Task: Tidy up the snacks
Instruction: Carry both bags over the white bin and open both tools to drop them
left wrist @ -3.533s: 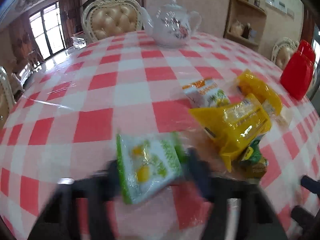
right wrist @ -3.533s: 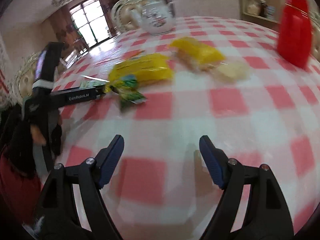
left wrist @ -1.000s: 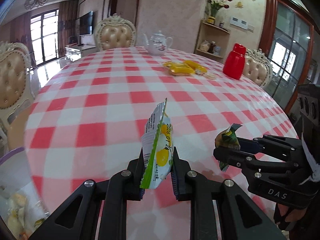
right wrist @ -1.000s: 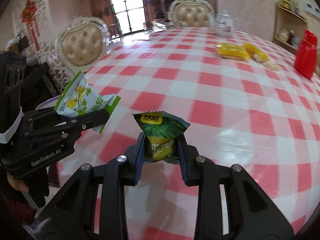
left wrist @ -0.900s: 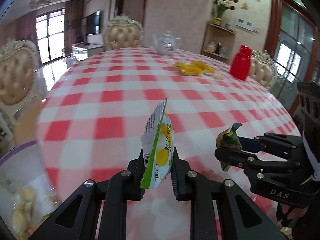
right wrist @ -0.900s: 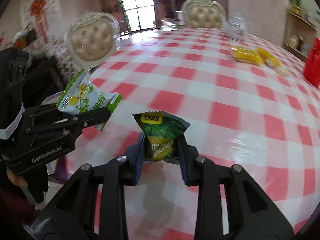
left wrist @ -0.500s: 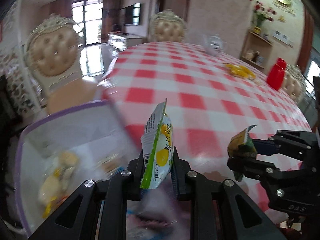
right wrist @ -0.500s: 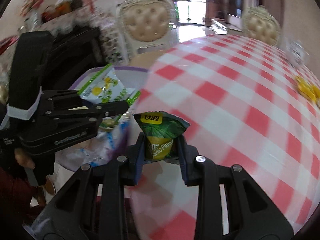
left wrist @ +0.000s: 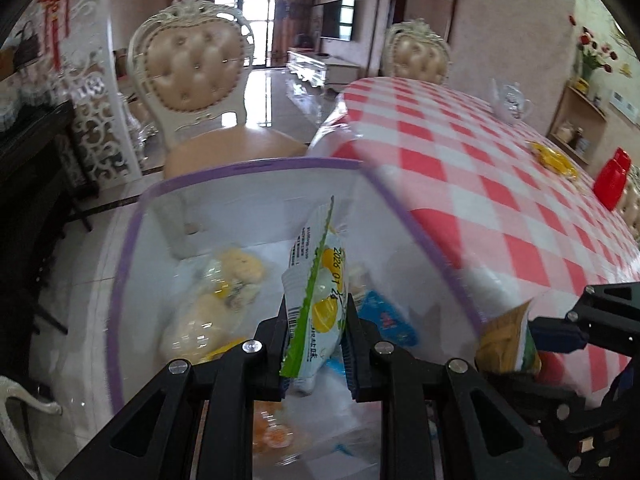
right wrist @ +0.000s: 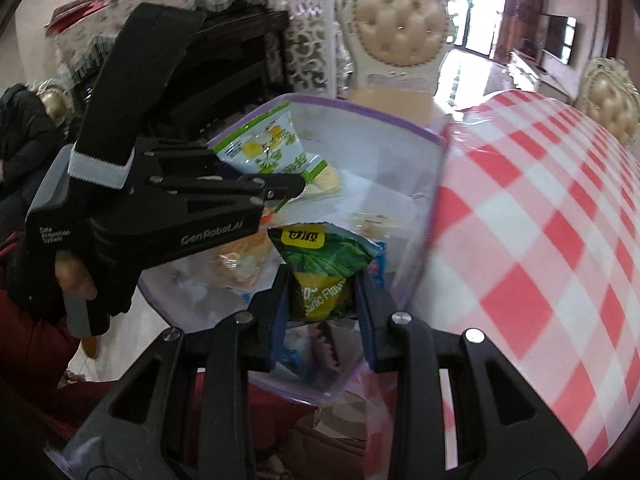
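Observation:
My left gripper (left wrist: pixel 318 320) is shut on a white and green lemon snack packet (left wrist: pixel 316 284) and holds it over a clear storage bin with a purple rim (left wrist: pixel 128 232) beside the table. The packet also shows in the right wrist view (right wrist: pixel 272 152). My right gripper (right wrist: pixel 322 292) is shut on a dark green and yellow snack packet (right wrist: pixel 322 264), also over the bin (right wrist: pixel 360 112). That packet shows at the right in the left wrist view (left wrist: pixel 506 344). Several snacks lie in the bin, blurred.
The round table with the red and white checked cloth (left wrist: pixel 500 168) lies to the right of the bin. Far across it are yellow snack packs (left wrist: pixel 554 158), a red jug (left wrist: pixel 612 180) and a white teapot (left wrist: pixel 510 100). A cream padded chair (left wrist: pixel 192 80) stands behind the bin.
Both grippers have swung left, away from the table top, and now hang over the bin. Each still holds its packet.

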